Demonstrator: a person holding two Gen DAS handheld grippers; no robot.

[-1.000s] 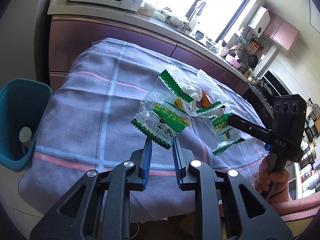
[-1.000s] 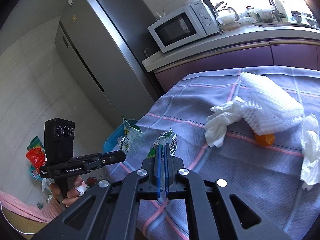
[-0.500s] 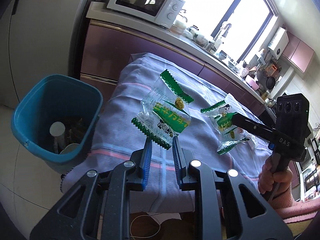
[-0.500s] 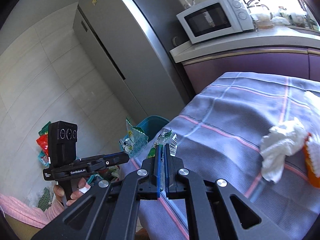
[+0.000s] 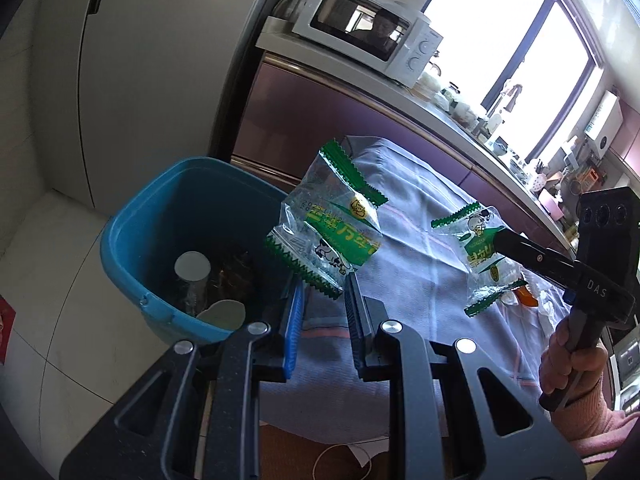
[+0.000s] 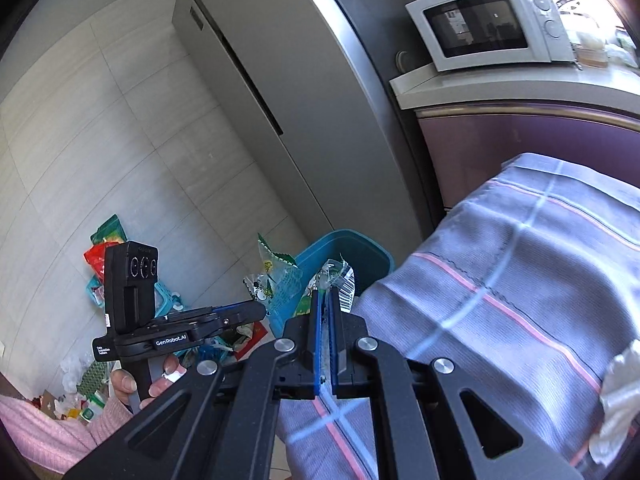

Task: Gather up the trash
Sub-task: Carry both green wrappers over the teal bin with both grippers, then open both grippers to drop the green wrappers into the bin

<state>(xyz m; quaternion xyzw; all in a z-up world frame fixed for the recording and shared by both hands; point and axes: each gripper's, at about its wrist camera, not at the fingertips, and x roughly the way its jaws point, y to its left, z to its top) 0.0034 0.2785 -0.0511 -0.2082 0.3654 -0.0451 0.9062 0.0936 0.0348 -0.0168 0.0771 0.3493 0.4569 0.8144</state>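
My left gripper (image 5: pixel 322 292) is shut on a clear and green snack wrapper (image 5: pixel 328 232), held in the air beside the rim of the blue trash bin (image 5: pixel 132 240). My right gripper (image 6: pixel 325 300) is shut on a second clear and green wrapper (image 6: pixel 334 280); in the left wrist view that wrapper (image 5: pixel 482 256) hangs over the cloth-covered table (image 5: pixel 420 248). The right wrist view shows the left gripper (image 6: pixel 256 312) with its wrapper (image 6: pixel 276 276) in front of the bin (image 6: pixel 348 248).
The bin holds cups and dark scraps. A white tissue (image 6: pixel 620 396) lies on the table at the right. A fridge (image 6: pixel 304 120) and a purple counter with a microwave (image 6: pixel 492 28) stand behind. Packets litter the floor (image 6: pixel 104 248) at the left.
Both grippers have swung left off the table toward the blue bin, each still holding its wrapper. The bin is now much closer and larger in view.
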